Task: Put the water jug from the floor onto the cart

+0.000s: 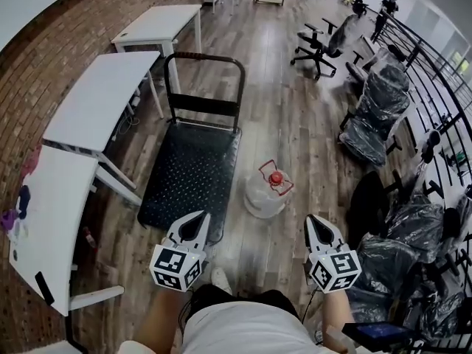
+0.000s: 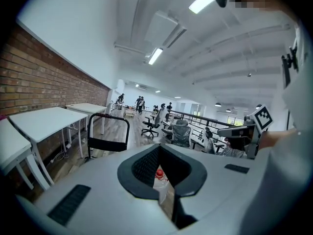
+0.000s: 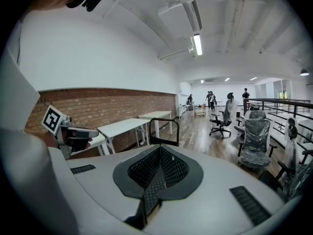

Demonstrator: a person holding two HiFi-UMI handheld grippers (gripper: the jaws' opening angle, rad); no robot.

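- Water jug [image 1: 265, 194]: clear, with a red cap and a red carry handle, standing upright on the wooden floor [image 1: 284, 102]. It is just right of the cart's near right corner and not on the deck.
- Cart [image 1: 188, 172]: black studded flat deck with nothing on it, push handle at the far end.
- Left gripper [image 1: 193, 226]: held near the person and short of the cart's near edge, well apart from the jug. In the left gripper view its jaws stand slightly spread, leaving a narrow slit (the jug's red cap shows through it, far off). Nothing is between the pads.
- Right gripper [image 1: 319, 231]: near and to the right of the jug, apart from it. In the right gripper view the jaws are pressed together along their ribbed pads and hold nothing.
- White tables [image 1: 103, 98]: in a row to the left of the cart, along a brick wall [image 1: 74, 28].
- Office chairs [image 1: 372, 116]: on the right by a railing, several wrapped in plastic.
- People stand at the far end of the room.
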